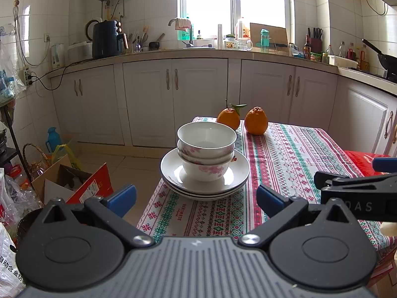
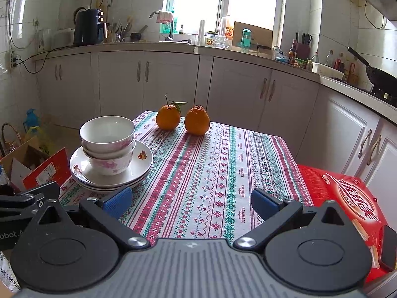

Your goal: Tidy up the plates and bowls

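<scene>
Bowls sit nested on the stacked plates near the table's left edge, so the sorting looks finished and compact. Straight before this pile the left gripper hangs with jaws spread and empty. Further right, the right gripper is spread too over bare tablecloth, two oranges beyond.

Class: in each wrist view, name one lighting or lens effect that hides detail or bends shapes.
Left wrist view: the window is blown out to white, so nothing outside can be seen, and the counter edge bows from fisheye distortion. Right wrist view: the same window overexposes, and the frame corners darken.
</scene>
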{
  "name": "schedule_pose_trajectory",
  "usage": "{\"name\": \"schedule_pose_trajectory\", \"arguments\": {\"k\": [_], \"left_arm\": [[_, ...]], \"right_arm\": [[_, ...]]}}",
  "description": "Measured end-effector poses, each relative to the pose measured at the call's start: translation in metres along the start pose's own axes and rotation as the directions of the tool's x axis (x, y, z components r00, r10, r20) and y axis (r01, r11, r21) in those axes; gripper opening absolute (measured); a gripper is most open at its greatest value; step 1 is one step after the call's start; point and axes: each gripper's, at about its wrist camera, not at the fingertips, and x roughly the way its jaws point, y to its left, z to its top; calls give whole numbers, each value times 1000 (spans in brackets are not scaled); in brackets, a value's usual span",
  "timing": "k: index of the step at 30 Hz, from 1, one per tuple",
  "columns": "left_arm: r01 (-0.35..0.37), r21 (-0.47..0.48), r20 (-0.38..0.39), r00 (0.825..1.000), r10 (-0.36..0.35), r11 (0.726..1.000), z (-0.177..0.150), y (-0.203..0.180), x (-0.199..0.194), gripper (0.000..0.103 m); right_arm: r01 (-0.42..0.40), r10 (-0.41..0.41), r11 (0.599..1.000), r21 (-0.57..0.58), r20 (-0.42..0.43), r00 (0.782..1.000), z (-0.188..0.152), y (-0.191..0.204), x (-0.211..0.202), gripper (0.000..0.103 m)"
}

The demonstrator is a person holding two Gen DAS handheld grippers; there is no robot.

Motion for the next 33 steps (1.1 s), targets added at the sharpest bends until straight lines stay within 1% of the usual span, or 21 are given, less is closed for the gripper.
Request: {"name": "schedule_pose_trajectory", "arguments": {"k": [33], "left_arm": [[-9,-5,-9,1000,9,1000,-1,-1,0,102]], "right_arm": [[7,-7,1000,13,-7,1000,-2,-2,1,103]]}}
